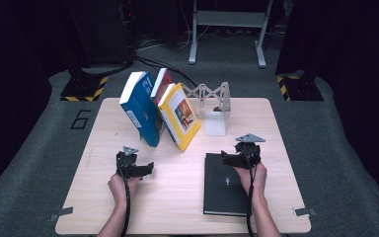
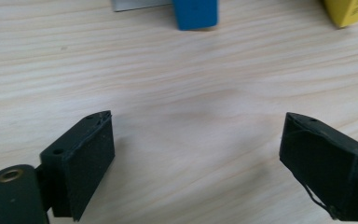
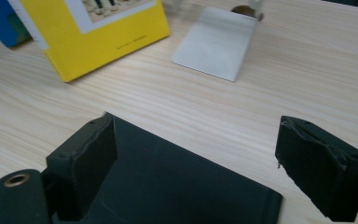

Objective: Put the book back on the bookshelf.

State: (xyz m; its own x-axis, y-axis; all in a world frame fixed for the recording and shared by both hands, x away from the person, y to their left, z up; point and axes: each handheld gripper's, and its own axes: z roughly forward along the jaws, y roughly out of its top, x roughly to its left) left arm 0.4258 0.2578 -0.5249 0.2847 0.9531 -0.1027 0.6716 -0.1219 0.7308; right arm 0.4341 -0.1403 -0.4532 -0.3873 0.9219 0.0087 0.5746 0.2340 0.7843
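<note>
Three books lean leftward at the back of the wooden table (image 1: 98, 148): a blue book (image 1: 137, 111), a red book (image 1: 161, 85) behind it and a yellow book (image 1: 180, 116). A black book (image 1: 224, 190) lies flat at the front right. My left gripper (image 1: 145, 169) is open over bare wood, with nothing between its jaws (image 2: 196, 158); the blue book's lower corner (image 2: 195, 13) lies ahead of it. My right gripper (image 1: 229, 158) is open above the far end of the black book (image 3: 168, 186), apart from it, with the yellow book (image 3: 98, 37) ahead on the left.
A metal bookend (image 1: 215, 122) stands right of the yellow book, its flat plate (image 3: 216, 42) lying on the table. A folding lattice stand (image 1: 208, 93) sits behind it. Beyond the table are dark floor, cables and stand feet.
</note>
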